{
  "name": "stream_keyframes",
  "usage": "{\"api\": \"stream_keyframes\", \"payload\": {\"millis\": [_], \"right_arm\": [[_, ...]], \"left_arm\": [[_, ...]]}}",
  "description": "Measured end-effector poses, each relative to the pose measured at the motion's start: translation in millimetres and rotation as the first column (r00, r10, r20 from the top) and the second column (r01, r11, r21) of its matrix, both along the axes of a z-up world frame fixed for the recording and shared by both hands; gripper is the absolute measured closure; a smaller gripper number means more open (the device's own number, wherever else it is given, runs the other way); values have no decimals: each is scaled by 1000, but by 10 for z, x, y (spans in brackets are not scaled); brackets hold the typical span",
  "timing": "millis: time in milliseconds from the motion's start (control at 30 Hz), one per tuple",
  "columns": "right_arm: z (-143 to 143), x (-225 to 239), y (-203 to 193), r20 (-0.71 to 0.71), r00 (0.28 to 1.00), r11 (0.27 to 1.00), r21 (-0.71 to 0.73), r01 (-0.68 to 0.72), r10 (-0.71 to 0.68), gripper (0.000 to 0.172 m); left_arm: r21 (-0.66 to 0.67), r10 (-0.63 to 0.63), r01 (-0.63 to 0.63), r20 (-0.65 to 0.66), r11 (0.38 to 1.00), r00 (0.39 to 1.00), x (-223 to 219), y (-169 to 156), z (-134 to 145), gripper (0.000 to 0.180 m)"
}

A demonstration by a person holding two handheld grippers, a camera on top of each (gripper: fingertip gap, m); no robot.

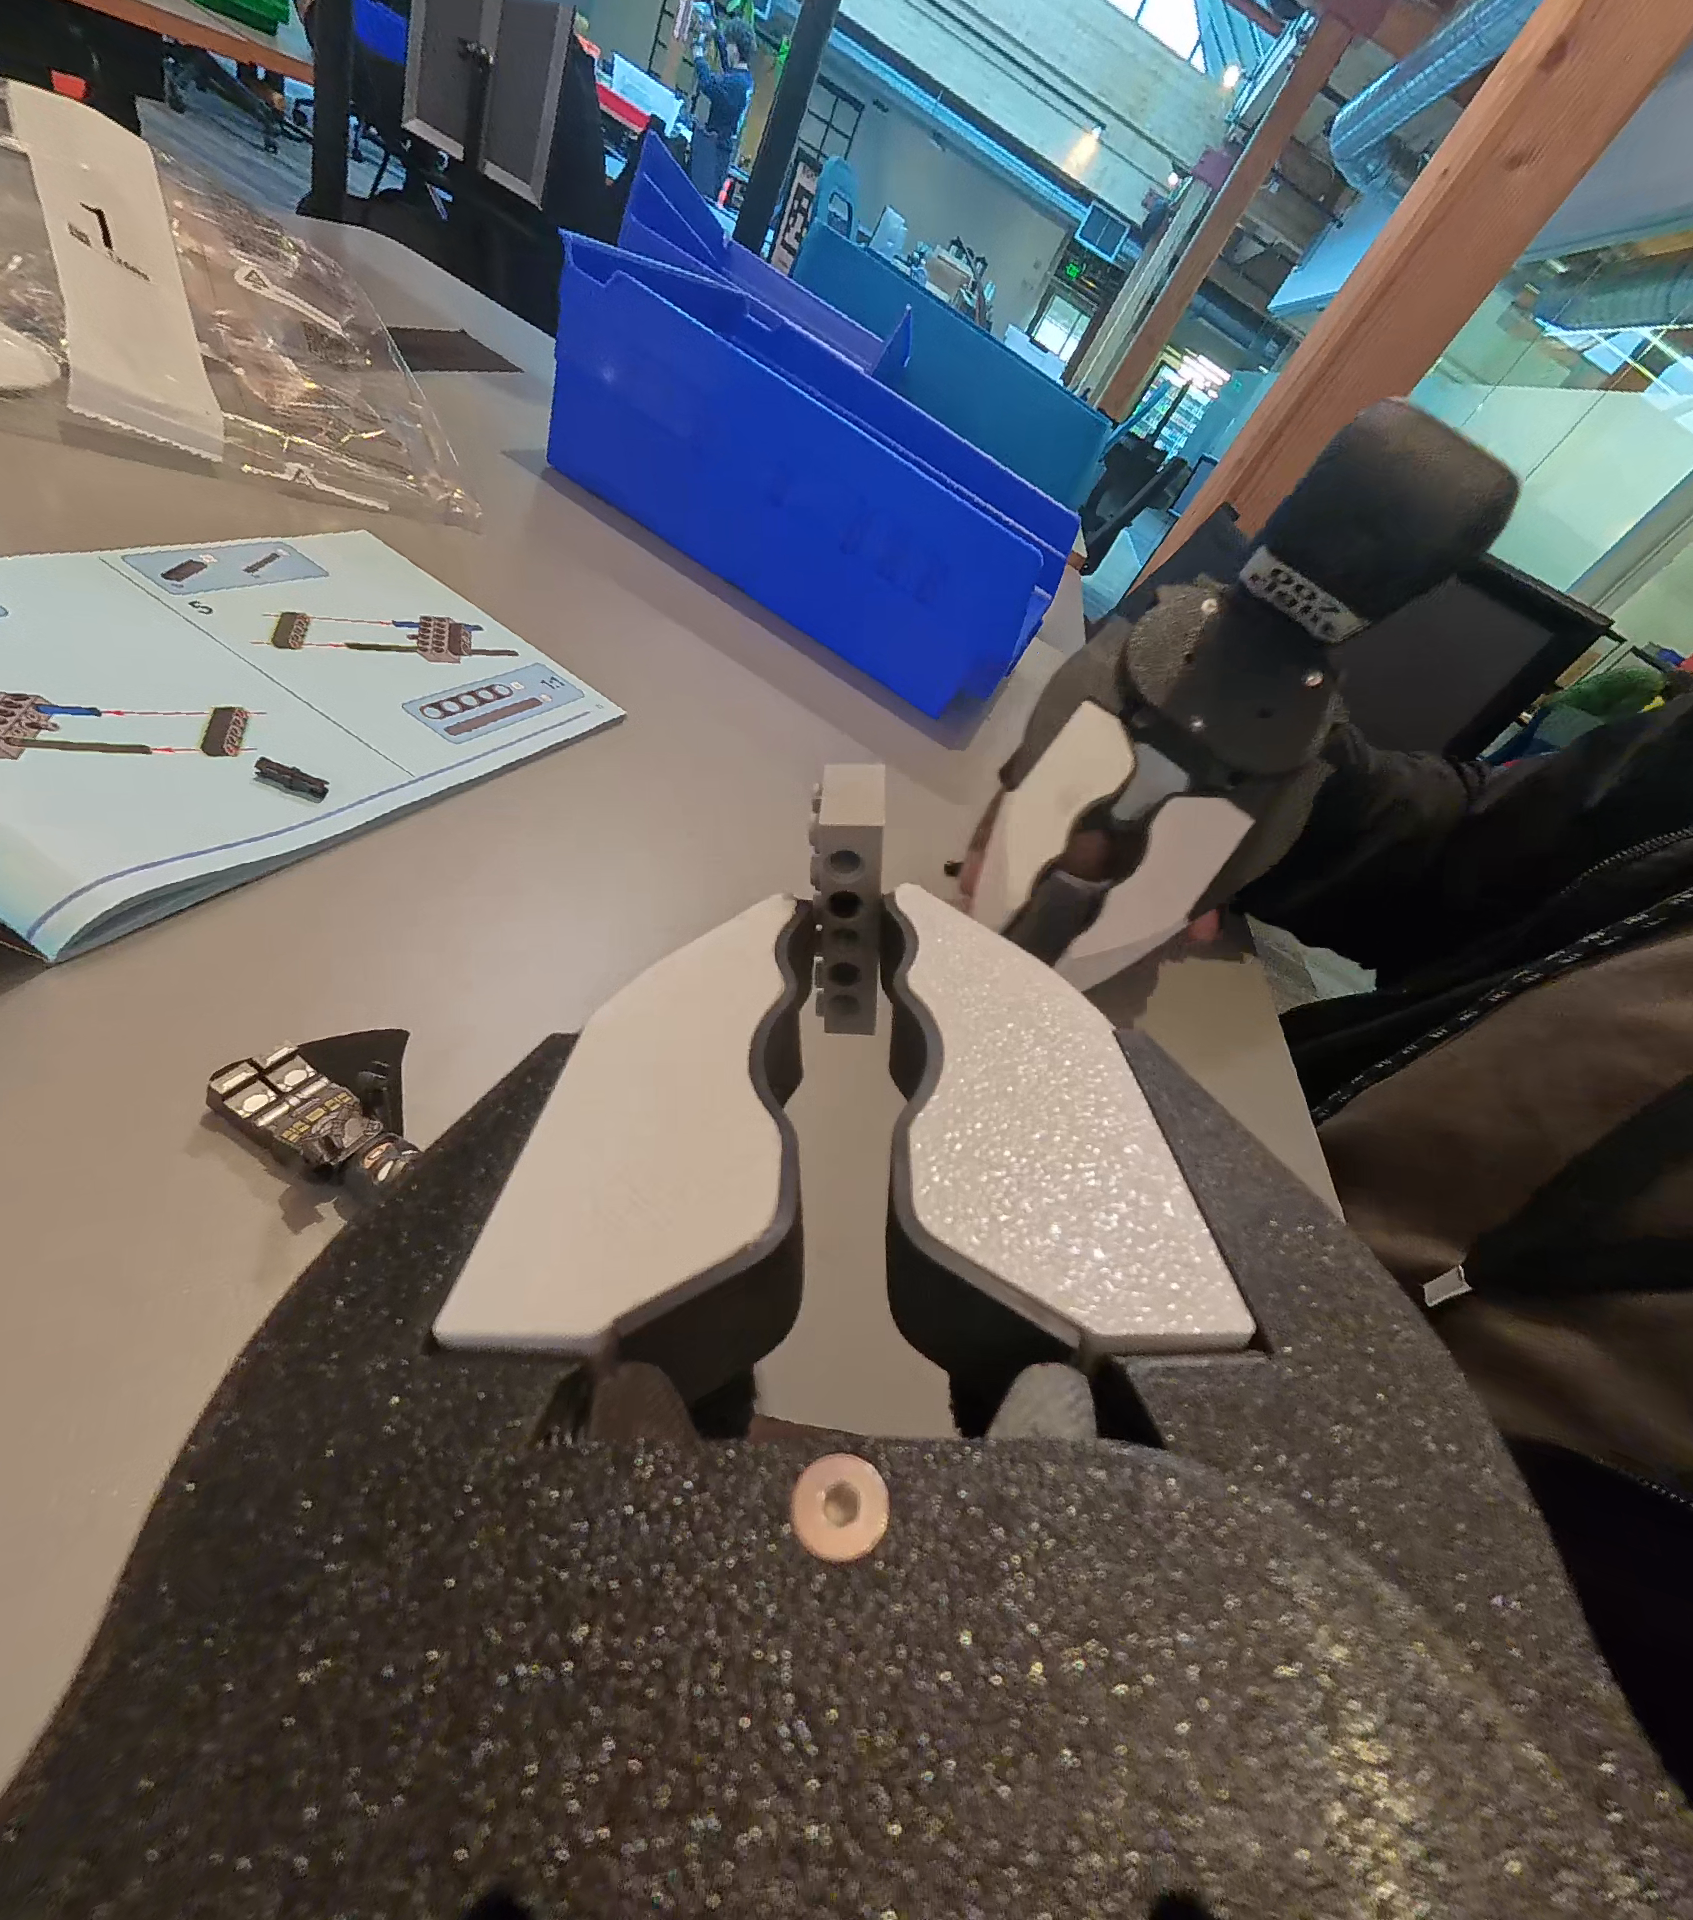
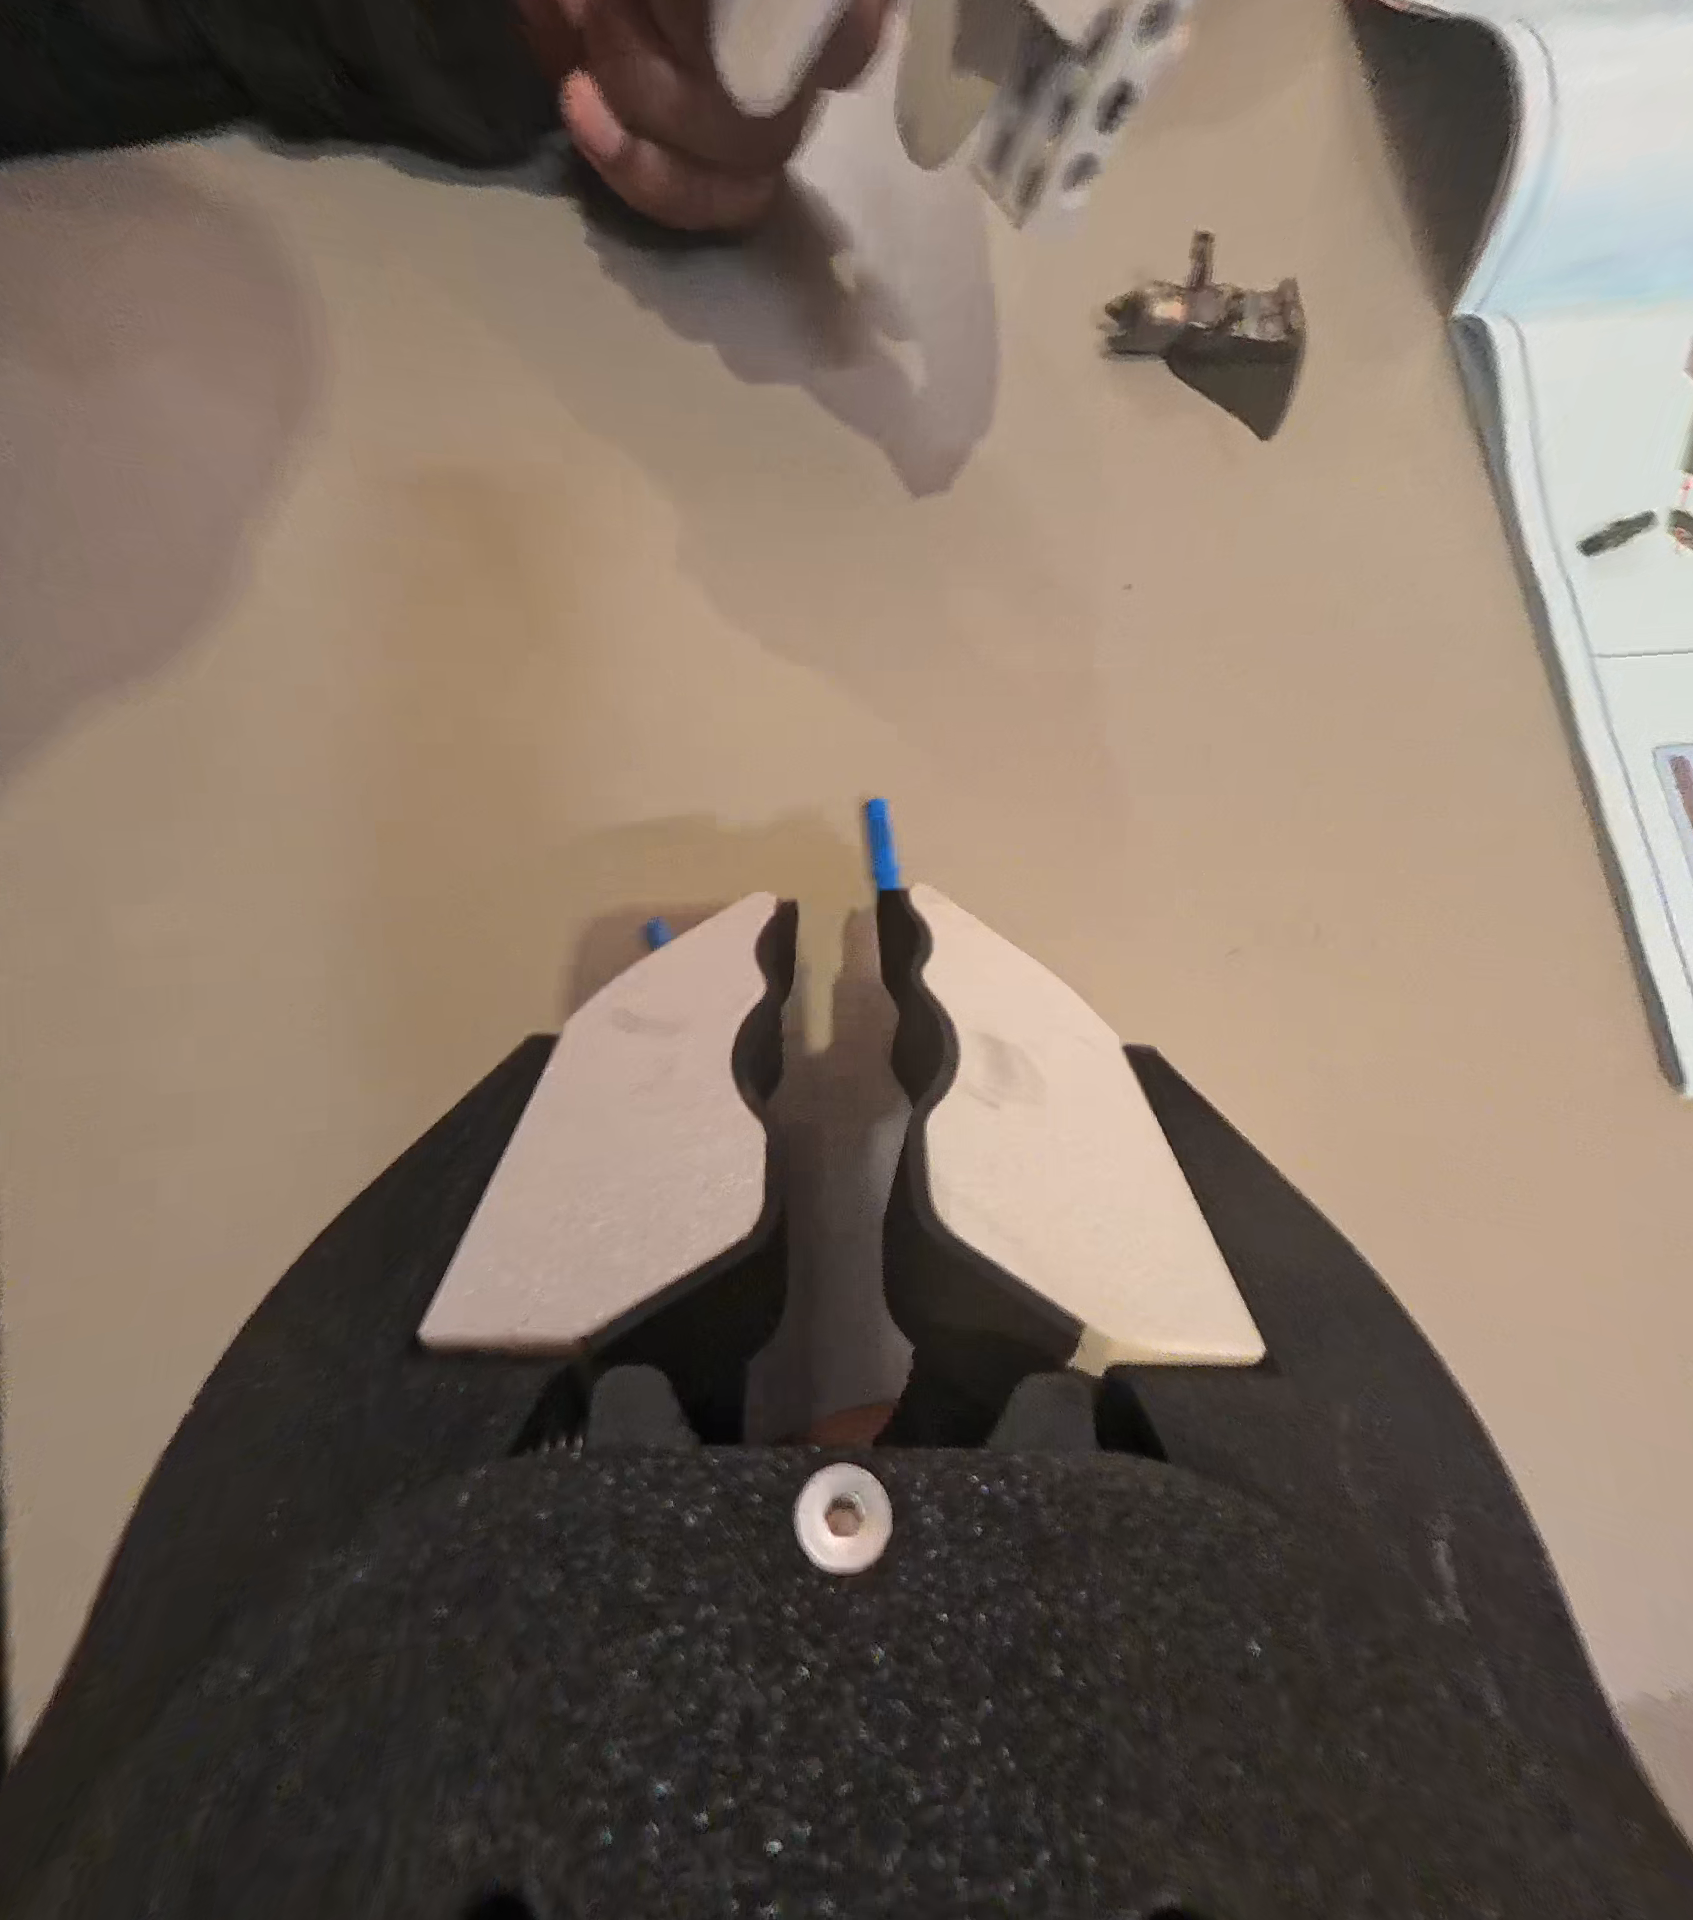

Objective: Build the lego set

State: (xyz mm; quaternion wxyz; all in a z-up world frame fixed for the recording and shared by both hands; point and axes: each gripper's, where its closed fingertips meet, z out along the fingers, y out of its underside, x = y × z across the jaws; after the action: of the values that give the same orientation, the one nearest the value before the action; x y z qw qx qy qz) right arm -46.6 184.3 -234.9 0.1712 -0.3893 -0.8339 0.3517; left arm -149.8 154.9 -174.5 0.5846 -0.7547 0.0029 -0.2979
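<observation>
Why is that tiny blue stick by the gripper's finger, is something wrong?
A little odd: the small blue plastic pin juts past the right gripper's right fingertip, outside the open gap, not gripped. Another blue pin peeks beside the left fingertip.

The table (image 1: 613, 831) is smooth, matt grey laminate. On it lie glossy printed paper instructions (image 1: 198, 707), crinkled clear plastic bags (image 1: 302, 343) and a blue plastic bin (image 1: 800, 499) with a faintly grained, satin wall. The grey holed brick (image 1: 852, 883) is hard, matt moulded plastic. The gripper bodies look like rough, speckled black printed plastic; the fingers (image 1: 1060, 1122) are pale plastic with a fine sparkling grain, lined with dark rubbery pads. A small blue plastic pin (image 2: 880, 844) looks smooth.
</observation>
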Motion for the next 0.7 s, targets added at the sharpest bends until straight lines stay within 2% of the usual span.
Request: {"api": "stream_keyframes", "payload": {"millis": [100,267,300,500,633,700], "right_arm": [[-5,192,-102,30,997,998,0,-69,69,155],[-248,241,-204,76,991,984,127,-124,115,160],[-237,205,-230,66,992,986,119,-116,109,168],[-186,-160,-143,-49,999,985,174,5,4,167],[-51,-92,48,-95,994,985,158,62,-47,156],[10,8,252,-96,989,982,141,129,-116,151]], "left_arm": [[1,4,-4,-2,1000,1000,-3,0,1,169],[-1,9,-9,-1,1000,1000,-12,1,-1,169],[1,12,-12,0,1000,1000,-16,1,1,169],[0,12,-12,-1,1000,1000,-22,-4,-1,169],[1,16,-16,-3,1000,1000,-34,-14,0,169],[1,16,-16,-5,1000,1000,-41,-21,1,169]]}}
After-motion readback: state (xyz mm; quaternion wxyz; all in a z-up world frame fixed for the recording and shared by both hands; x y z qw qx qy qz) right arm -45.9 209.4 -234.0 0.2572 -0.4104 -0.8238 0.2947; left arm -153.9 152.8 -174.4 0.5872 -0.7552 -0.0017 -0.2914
